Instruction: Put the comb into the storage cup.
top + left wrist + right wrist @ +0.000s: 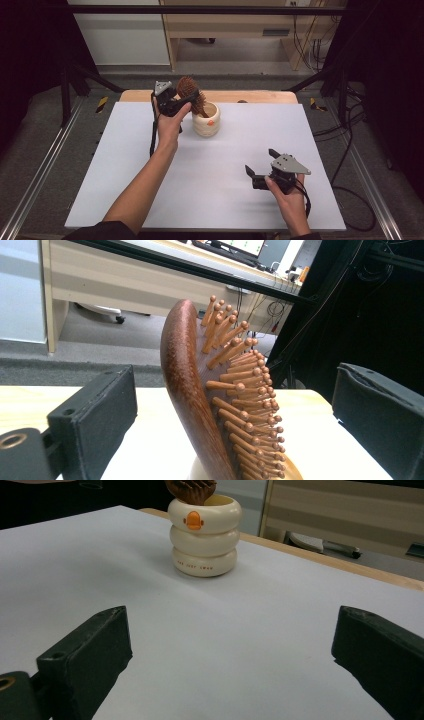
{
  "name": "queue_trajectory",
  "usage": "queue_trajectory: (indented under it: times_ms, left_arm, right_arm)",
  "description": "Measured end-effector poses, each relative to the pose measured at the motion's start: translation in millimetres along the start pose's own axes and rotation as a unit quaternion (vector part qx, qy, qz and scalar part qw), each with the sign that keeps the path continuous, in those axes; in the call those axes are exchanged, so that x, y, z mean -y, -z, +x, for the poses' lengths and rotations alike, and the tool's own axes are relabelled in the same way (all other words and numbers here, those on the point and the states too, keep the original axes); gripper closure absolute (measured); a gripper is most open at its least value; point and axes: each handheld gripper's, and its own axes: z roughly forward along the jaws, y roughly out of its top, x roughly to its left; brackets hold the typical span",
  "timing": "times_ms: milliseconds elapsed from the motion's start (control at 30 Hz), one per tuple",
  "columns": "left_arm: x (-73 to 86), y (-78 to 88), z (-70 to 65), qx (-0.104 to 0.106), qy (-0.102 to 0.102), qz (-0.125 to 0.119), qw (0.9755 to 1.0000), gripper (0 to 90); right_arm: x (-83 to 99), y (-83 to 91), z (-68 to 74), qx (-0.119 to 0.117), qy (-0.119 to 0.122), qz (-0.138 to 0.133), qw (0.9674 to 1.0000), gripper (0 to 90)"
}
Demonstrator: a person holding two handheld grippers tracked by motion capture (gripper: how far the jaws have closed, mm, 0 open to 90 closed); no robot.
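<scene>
A brown wooden hairbrush (189,89) stands head up in a cream ribbed cup (206,122) with an orange mark, at the far middle of the white mat. My left gripper (187,100) is level with the brush head. In the left gripper view the brush (190,390) rises between the two black jaws with a gap on each side, so the left gripper (235,410) is open. My right gripper (260,161) is held low over the mat at the near right, open and with nothing in it. The right gripper view looks between its jaws (230,650) toward the cup (202,535) and the brush (190,490).
The white mat (215,200) covers most of a wooden table whose far edge (260,96) shows behind the cup. Black frame legs and cables stand on both sides, and a pale wooden desk (225,30) lies beyond the table.
</scene>
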Motion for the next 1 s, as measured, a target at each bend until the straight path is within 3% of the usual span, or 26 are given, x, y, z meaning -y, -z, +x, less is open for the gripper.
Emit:
queue_trajectory:
  times_ms: [333, 1000]
  left_arm:
    - [1.3, 5.5, -1.1, 0.006, -0.007, -0.001, 1.0000, 3.8]
    - [1.6, 11.3, -5.0, -0.009, -0.029, 0.007, 0.9995, 4.0]
  right_arm:
    - [-0.4, -0.2, 0.4, 0.000, 0.001, 0.000, 1.0000, 2.8]
    - [-0.7, 0.0, 0.1, 0.000, 0.000, -0.002, 1.0000, 2.8]
